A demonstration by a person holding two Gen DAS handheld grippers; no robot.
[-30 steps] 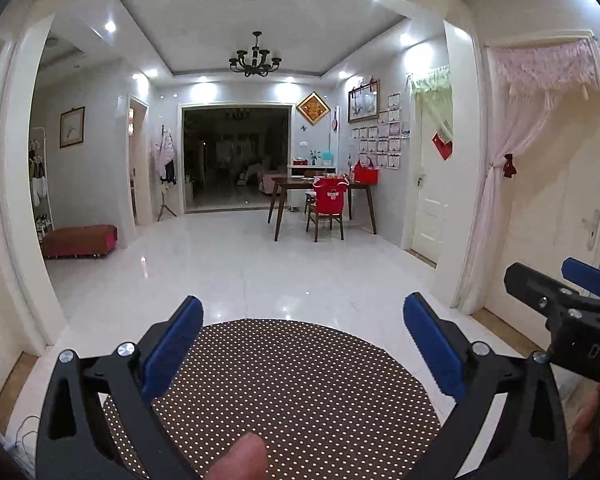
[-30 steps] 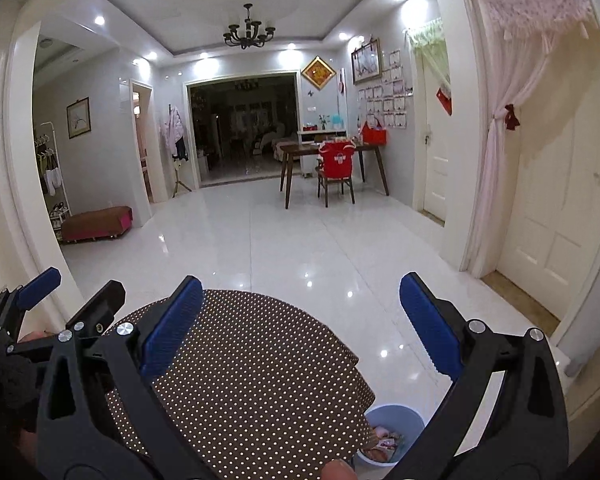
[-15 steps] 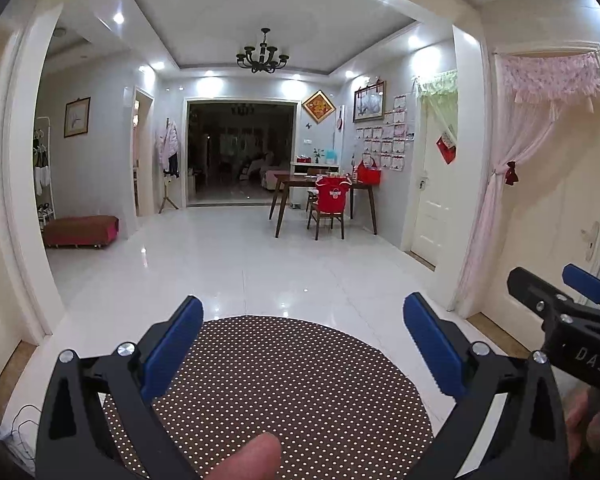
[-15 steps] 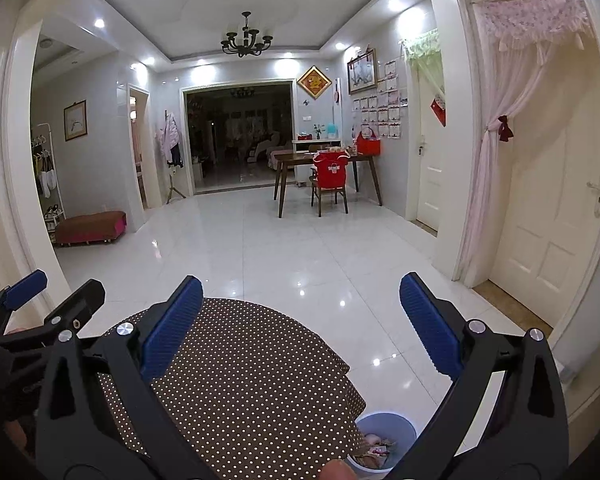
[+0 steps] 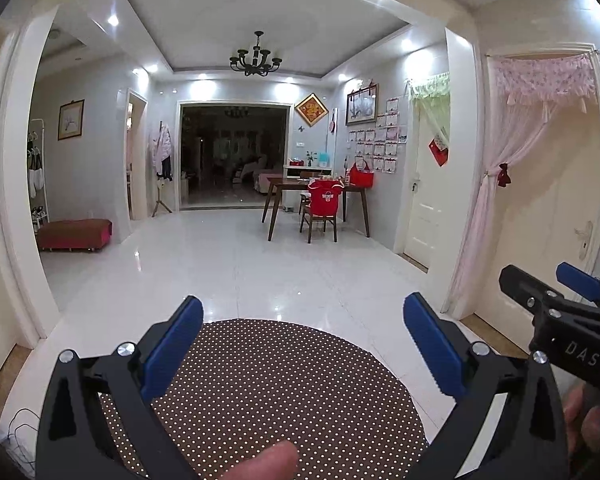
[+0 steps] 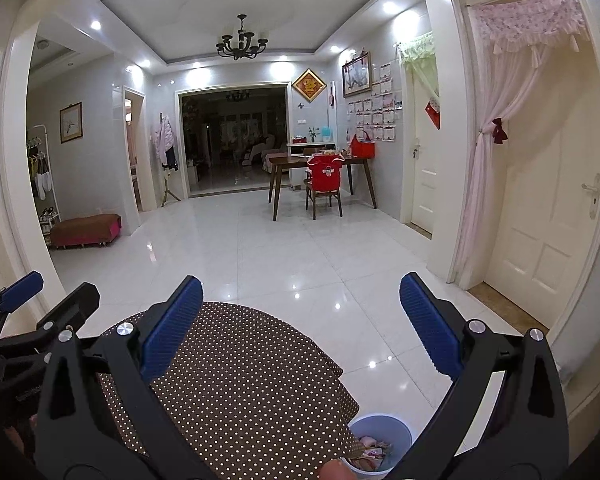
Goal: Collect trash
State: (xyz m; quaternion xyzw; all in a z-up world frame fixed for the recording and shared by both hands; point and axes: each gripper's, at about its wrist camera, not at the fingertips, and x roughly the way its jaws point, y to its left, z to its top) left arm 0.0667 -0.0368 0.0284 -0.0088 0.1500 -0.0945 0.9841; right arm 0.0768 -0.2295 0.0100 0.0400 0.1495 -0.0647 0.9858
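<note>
We held both grippers level above the table [image 5: 284, 392], a round top under a brown dotted cloth, and pointed them out across the white tiled floor [image 5: 236, 264] rather than down at anything. The left gripper [image 5: 304, 344] had its blue fingers [image 5: 176, 344] spread wide with nothing between them, and the right gripper [image 6: 300, 340] stood just the same, jaws apart and empty. We judged that this raised, open posture suited a pause between picks or a finish: neither tool was committed to any object, and each could drop to the cloth without first letting go. The two sat side by side, the right one showing at the edge of the left view and the left one at the edge of the right view, near each other but not touching. The trash [image 6: 374, 450] lay as crumpled wrappers inside a pale blue bin [image 6: 396, 428] on the floor, tucked just beside the table's edge on the right, where the right gripper could release over it. We saw no loose scrap on the visible part of the cloth, so the collecting seemed largely done, though the near part of the table was hidden behind the gripper bodies.
</note>
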